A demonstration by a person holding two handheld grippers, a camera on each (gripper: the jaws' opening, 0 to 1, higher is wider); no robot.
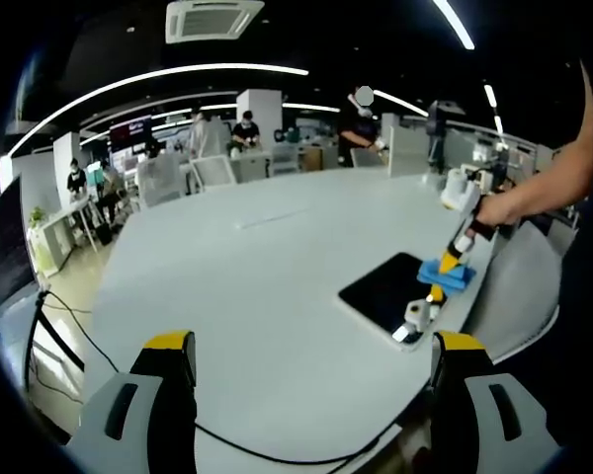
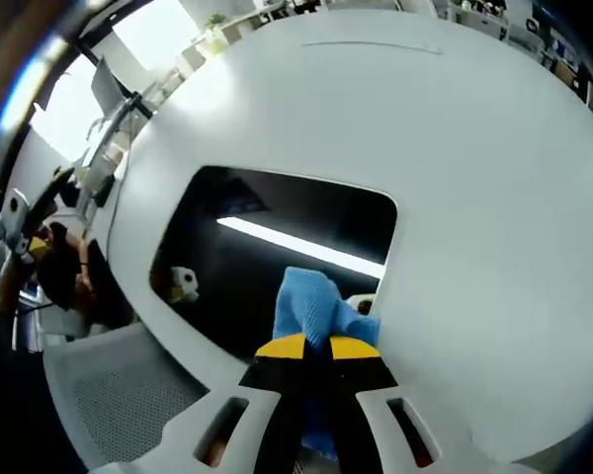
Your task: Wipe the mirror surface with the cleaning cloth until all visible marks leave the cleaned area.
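1. Nearest the lens in the right gripper view, the right gripper [image 2: 316, 348] stood with its yellow-tipped jaws pressed together at 6 o'clock, clamped on the blue cleaning cloth [image 2: 314, 308].
2. That cloth bunched upward from the jaw tips and rested on the mirror [image 2: 267, 252] close to its near edge, toward the right-hand corner.
3. This mirror lay flat on the white table [image 2: 474, 148], a dark rounded rectangle reflecting a bright ceiling light strip running from about 10 to 3 o'clock across its face.
4. One small pale mark or reflection [image 2: 183, 284] showed on the mirror at about 9 o'clock from the cloth; its nature could not be determined.
5. From the left gripper view, the left gripper [image 1: 311, 355] was held well apart from the mirror [image 1: 385, 291], jaws spread wide at 6 o'clock and holding nothing.
6. Its view placed the mirror at about 3 o'clock on the table [image 1: 257, 286], near the table edge, with the cleaning cloth [image 1: 447, 274] on its far right corner under the right gripper [image 1: 441, 286].
7. A hand [image 1: 504, 205] gripped that tool from the 2 o'clock side.
8. A black cable [image 1: 277, 456] crossed the table between the left jaws.
9. Several people [image 1: 245, 130] stood in the office background at 12 o'clock.
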